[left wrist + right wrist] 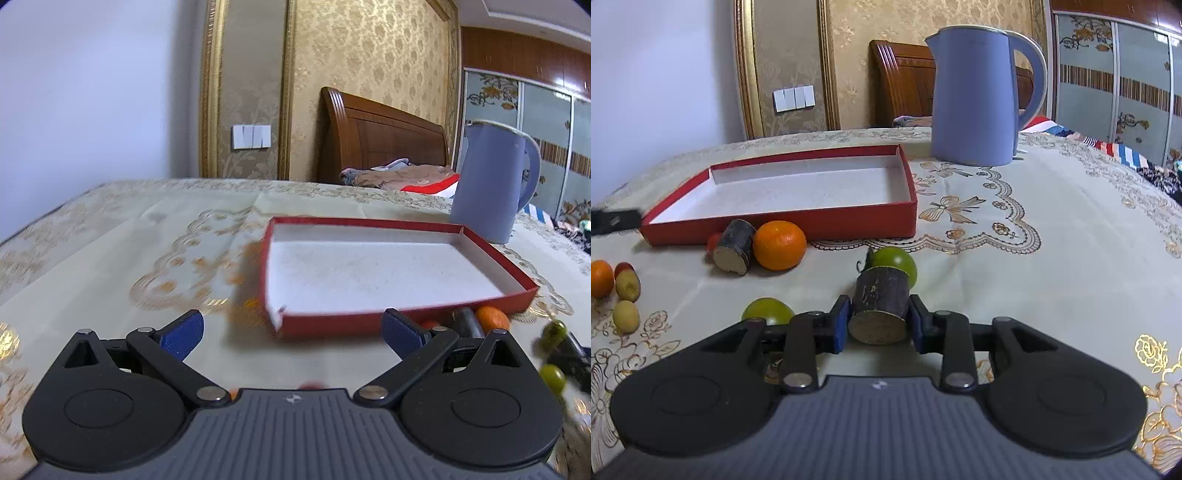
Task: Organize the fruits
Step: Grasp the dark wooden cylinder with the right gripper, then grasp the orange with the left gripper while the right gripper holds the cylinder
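My right gripper (877,325) is shut on a dark sugarcane piece (881,301), low over the tablecloth. A green fruit (899,260) sits just behind it and another green fruit (767,310) lies to its left. A second sugarcane piece (735,245) and an orange (780,244) lie against the front wall of the empty red tray (783,225). At far left lie another orange (600,277) and small dates (627,286). My left gripper (291,332) is open and empty just in front of the tray (369,317), with an orange (493,319) to its right.
A blue kettle (975,96) stands behind the tray's right end; it also shows in the left wrist view (487,184). A bed with clothes lies beyond the table. Part of the other gripper (613,220) shows at the left edge.
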{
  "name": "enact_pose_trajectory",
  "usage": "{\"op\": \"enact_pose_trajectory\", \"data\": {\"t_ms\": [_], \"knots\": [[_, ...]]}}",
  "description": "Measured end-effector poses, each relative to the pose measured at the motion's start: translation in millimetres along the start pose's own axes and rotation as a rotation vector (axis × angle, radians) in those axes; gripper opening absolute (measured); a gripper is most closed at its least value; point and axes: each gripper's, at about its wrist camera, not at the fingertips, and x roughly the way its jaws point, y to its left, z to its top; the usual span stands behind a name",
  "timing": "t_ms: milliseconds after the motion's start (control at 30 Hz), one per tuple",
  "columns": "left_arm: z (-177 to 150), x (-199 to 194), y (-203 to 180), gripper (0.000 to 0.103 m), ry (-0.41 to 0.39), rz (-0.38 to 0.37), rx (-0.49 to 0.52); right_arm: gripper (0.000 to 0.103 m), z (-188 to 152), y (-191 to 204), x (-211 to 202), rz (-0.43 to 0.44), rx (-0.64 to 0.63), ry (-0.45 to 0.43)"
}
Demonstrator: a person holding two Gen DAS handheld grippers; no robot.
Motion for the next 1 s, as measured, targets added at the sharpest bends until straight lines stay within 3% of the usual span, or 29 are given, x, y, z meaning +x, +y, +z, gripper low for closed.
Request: {"op": "enact_pose_trajectory", "data": {"t_ms": [200, 300, 400, 567, 667, 800, 1000], "knots": [[-17, -18, 24, 0.103, 0.063, -0.044, -0.125, 0.031, 0, -2, 0, 0.008, 0.013, -0.002], [-22, -29, 17, 0.103, 0.052, -0.087, -0.109, 0.031, 0, -2, 0, 0.009, 0.014, -0.002], [-26, -37, 8, 0.103, 0.001, 0.027, -0.055, 0.031, 0, -2, 0, 0.01, 0.016, -0.002], [-21, -29, 20, 0.103, 0.018, 0.124, -0.036, 0.031, 0, -3, -1, 0.014, 0.023, -0.004], [-22, -17, 28, 0.103, 0.088, 0.125, -0.011, 0.031, 0, -3, -1, 0.011, 0.018, -0.003], [-26, -6, 38, 0.103, 0.157, 0.073, -0.039, 0.031, 0, -3, -1, 0.01, 0.017, -0.003], [-26, 0, 34, 0.102, 0.165, 0.108, -0.008, 0.031, 0, -3, -1, 0.01, 0.016, -0.003]]}}
